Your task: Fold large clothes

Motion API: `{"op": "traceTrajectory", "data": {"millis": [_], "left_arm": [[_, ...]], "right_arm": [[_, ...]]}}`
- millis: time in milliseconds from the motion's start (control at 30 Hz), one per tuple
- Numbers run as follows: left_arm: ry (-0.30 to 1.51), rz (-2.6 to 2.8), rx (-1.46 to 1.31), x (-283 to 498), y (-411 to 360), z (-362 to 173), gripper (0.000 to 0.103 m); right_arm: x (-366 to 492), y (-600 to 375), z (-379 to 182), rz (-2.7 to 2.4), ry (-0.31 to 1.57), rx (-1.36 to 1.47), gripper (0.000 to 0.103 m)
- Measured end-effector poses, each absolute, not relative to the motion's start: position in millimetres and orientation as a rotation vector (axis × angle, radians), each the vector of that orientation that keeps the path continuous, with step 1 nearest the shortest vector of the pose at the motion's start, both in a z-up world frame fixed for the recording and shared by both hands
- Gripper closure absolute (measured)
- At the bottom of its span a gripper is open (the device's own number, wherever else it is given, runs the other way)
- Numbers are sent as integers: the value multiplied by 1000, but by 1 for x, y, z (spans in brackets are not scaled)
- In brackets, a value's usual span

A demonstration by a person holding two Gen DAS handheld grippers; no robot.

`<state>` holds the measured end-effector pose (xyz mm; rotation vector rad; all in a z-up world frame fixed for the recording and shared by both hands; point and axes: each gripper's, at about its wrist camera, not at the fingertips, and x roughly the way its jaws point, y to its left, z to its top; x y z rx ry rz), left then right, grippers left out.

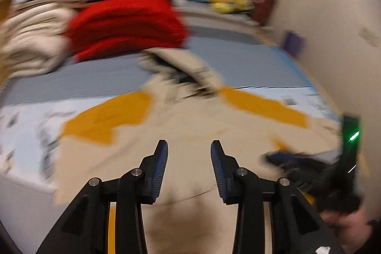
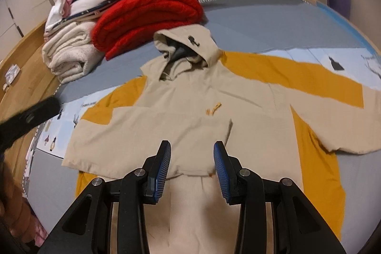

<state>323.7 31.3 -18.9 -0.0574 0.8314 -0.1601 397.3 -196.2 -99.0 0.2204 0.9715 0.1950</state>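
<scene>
I held both grippers low over the jacket [image 2: 190, 97], spread flat on the bed [image 2: 262, 35] w/ hood far. Left gripper [image 1: 189, 146] & right gripper [image 2: 192, 148] jaws apart, gripping nothing.

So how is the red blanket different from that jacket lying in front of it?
The red blanket is fluffy and one colour; the jacket is smooth, beige with mustard panels. The blanket is folded into a thick stack; the jacket lies spread flat, one sleeve folded across its chest and its hood up top. Both rest on the bed.
</scene>
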Motion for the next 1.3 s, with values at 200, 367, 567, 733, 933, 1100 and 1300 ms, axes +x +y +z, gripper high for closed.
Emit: {"op": "traceTrajectory", "data": {"millis": [200, 367, 567, 733, 933, 1100, 1300], "left_arm": [[903, 98, -109, 325, 92, -71, 69], [908, 158, -257, 335, 137, -64, 69], [922, 204, -285, 345, 159, -68, 69], [900, 244, -297, 352, 176, -66, 69], [904, 314, -304, 356, 200, -73, 69], [919, 323, -308, 355, 208, -80, 69], [1063, 224, -304, 366, 188, -125, 69]], "right_arm": [[404, -195, -130, 131, 1040, 210, 64], [415, -200, -162, 128, 1121, 275, 64], [431, -192, -203, 153, 1211, 293, 64], [440, -185, -218, 166, 1225, 295, 81], [438, -192, -181, 210, 1086, 293, 96], [429, -232, -98, 111, 816, 250, 96], [442, -309, -117, -170, 895, 244, 96]]}}
